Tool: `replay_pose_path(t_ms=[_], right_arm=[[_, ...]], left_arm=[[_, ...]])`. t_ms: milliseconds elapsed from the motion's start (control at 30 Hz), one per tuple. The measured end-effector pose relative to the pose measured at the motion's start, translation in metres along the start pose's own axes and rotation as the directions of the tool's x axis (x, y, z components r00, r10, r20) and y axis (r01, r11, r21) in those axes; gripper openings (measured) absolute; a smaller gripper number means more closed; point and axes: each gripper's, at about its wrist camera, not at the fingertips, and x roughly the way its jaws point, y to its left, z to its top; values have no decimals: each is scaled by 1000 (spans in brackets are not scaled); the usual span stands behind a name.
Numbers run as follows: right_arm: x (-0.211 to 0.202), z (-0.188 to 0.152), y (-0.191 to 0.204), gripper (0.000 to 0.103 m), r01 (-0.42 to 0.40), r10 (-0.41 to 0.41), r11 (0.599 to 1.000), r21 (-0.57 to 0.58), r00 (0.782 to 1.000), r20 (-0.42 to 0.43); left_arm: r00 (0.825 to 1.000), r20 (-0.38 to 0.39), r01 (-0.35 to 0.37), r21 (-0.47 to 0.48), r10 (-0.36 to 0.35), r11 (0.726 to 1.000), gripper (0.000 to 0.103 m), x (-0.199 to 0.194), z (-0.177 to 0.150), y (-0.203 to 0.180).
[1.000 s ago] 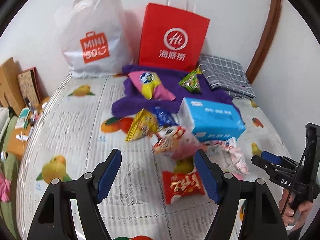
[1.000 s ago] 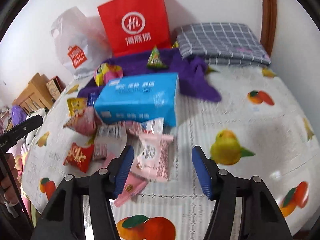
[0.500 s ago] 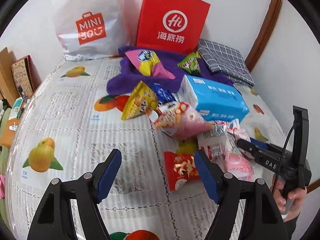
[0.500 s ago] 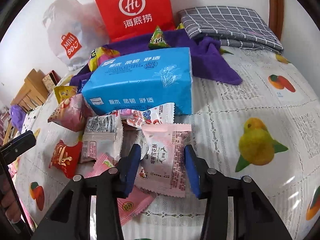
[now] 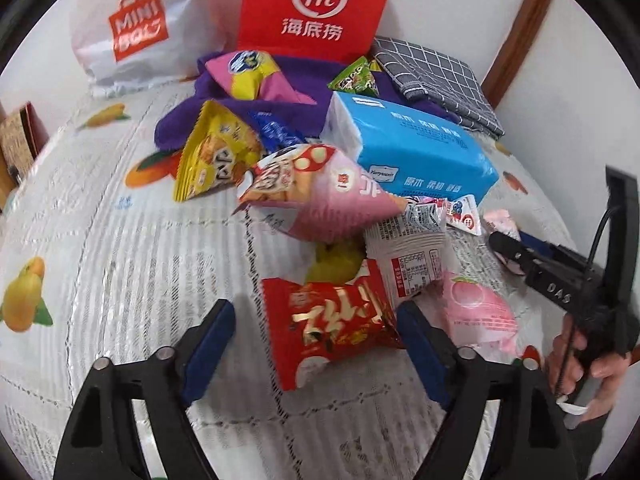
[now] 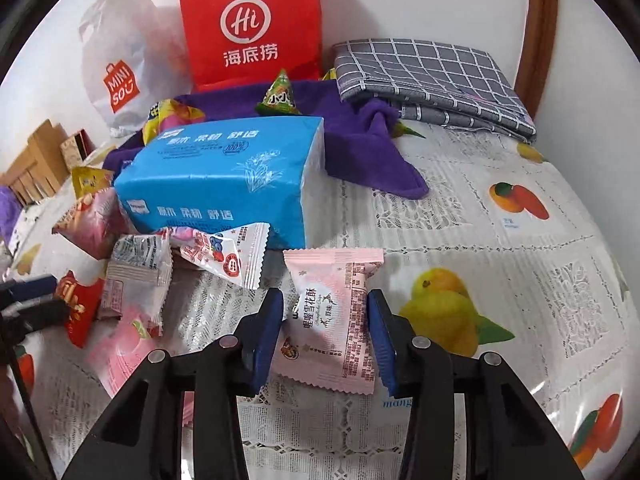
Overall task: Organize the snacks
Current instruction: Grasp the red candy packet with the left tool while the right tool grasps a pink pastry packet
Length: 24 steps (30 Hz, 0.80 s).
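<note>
Several snack packets lie in a heap on a fruit-print tablecloth (image 5: 120, 240). My left gripper (image 5: 314, 320) hangs low over a red packet (image 5: 336, 320). Its jaws are opening, the packet lies between them, and the pads stand clear of it. My right gripper (image 6: 325, 308) is shut on a pink packet (image 6: 332, 320) that still rests on the cloth, with both blue pads against its sides. In the left wrist view, the right gripper (image 5: 508, 244) reaches in from the right, held by a hand (image 5: 580, 364).
A blue tissue pack (image 5: 412, 148) lies behind the heap. A pink triangular bag (image 5: 320, 200), a yellow bag (image 5: 216, 156) and a white packet (image 5: 408, 256) crowd the red one. At the back are a red paper bag (image 5: 316, 8), a white shopping bag (image 5: 132, 28), a purple cloth (image 6: 372, 148) and a grey checked cloth (image 6: 432, 76).
Both grippers have sunk closer to the snacks. The right jaws have narrowed onto the pink packet. The left jaws now straddle the red packet and stand a little wider.
</note>
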Motion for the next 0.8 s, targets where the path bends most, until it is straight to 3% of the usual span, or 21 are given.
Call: replay_pose_path(t_ms=[167,300,433,633,800], right_arm=[[3,0,3,43,1,-2,1000,-13,1000,-17],[4,-1,0,43,-14,14,1000,-2,1000,-13],[5,0,0,43,-19,19,1000,1,1000,-18],[6,0,0,46,-25,25,1000,0,999,-22],[7,1,6,47,6,-7,999,-32,999,-32]], left_arm=[[998,25,-67,44,66,997,81,7,-2,-10],[995,47,-88,59,86,994,66,4,-3,-4],[993,50,-109,70,106,992,66,1,-4,9],[992,58,-115,9,115,993,66,2,2,28],[992,55,-117,-6,117,993,65,6,9,32]])
